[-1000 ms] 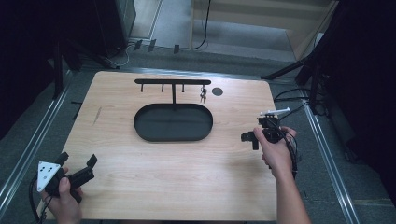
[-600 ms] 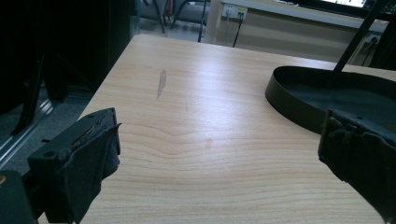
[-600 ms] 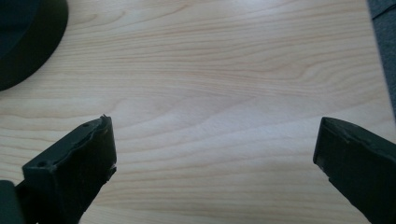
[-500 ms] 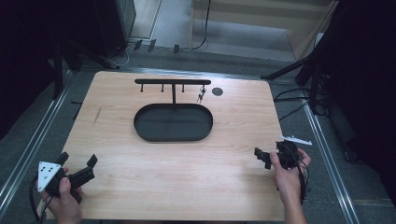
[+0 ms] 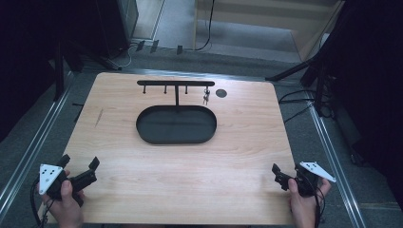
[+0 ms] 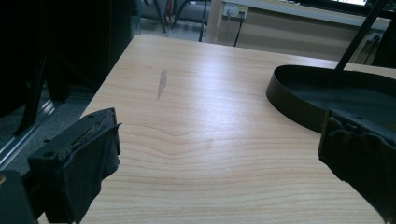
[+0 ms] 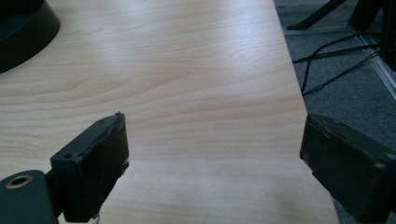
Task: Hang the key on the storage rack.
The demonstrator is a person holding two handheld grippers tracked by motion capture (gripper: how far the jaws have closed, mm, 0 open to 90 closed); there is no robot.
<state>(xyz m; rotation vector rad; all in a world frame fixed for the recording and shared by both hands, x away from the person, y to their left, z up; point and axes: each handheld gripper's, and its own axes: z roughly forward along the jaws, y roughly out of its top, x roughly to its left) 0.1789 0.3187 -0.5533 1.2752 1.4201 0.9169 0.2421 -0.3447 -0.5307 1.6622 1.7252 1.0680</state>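
Both grippers sit parked, jaws spread and empty: left gripper (image 5: 78, 172) at seven o'clock, right gripper (image 5: 285, 175) at five. The tray (image 5: 176, 125) with its hook rack (image 5: 175, 84) stands toward twelve, well apart, probably left free to reach.

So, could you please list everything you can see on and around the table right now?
Table: one, light wood, centre.
Oval tray: one, black, empty, table middle.
T-shaped rack: one, black, rising from the tray's far side.
Small metal item: one, silvery, hanging near the rack's right end; too small to identify.
Round spot: one, dark, right of the rack.
Cables: several, black, floor right of the table.
Left gripper: black, open, near-left corner.
Right gripper: black, open, near-right corner.
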